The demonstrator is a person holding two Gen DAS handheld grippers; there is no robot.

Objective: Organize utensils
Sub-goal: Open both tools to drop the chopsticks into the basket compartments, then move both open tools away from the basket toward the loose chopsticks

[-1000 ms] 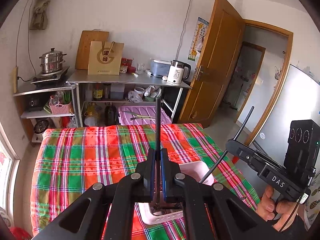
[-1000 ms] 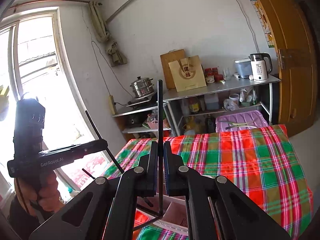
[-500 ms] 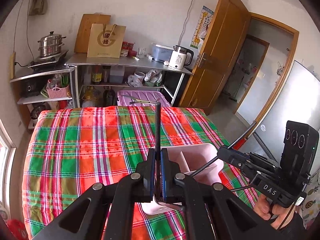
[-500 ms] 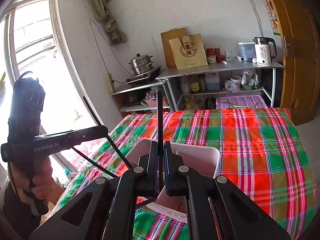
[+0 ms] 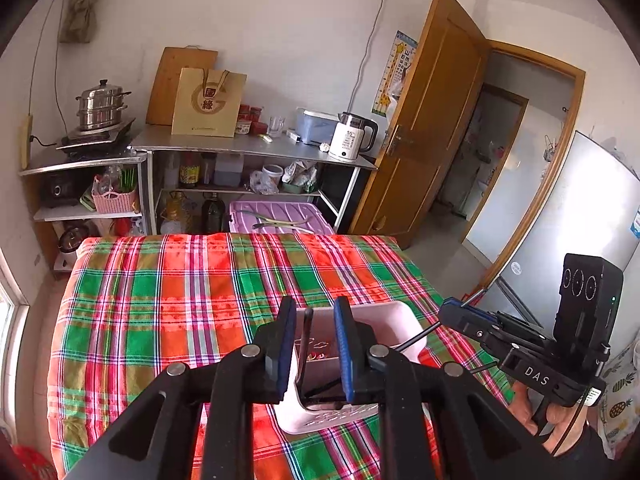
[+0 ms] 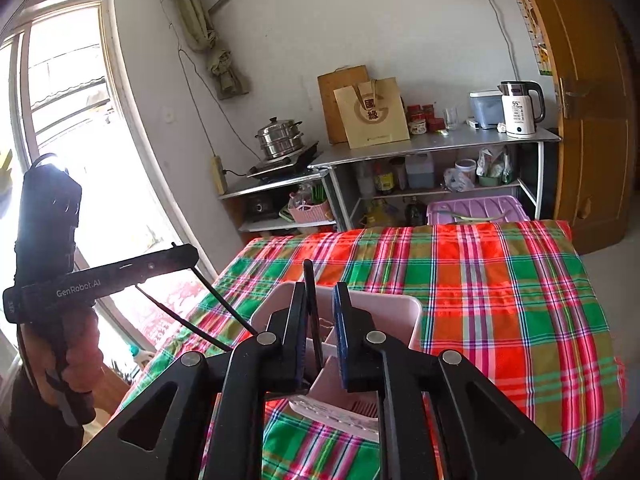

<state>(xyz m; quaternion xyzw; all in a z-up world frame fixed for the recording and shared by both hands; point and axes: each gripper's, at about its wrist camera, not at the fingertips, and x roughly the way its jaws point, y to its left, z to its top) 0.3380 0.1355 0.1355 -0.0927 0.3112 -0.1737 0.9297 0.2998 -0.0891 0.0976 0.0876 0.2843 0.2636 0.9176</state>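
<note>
hidden: chopstick [image 5: 307, 344] lower end, in pink basket [image 5: 396, 314] | cut off: refrigerator [image 5: 580, 216]

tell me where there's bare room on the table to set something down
The plaid tablecloth lies bare from the pink caddy back to the far edge and out to the window side. It is crowded at the near edge: both grippers, left gripper and right gripper, jaws opening, chopsticks between them.

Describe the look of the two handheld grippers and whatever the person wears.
Both are black angular linkages with silver pivot bolts and blue finger pads. The left gripper reads "GenRobot.AI" along its side bar; the right gripper reads "DAS" and carries a black box with three round marks. A thin cable hangs below it. A dark cuff shows.
</note>
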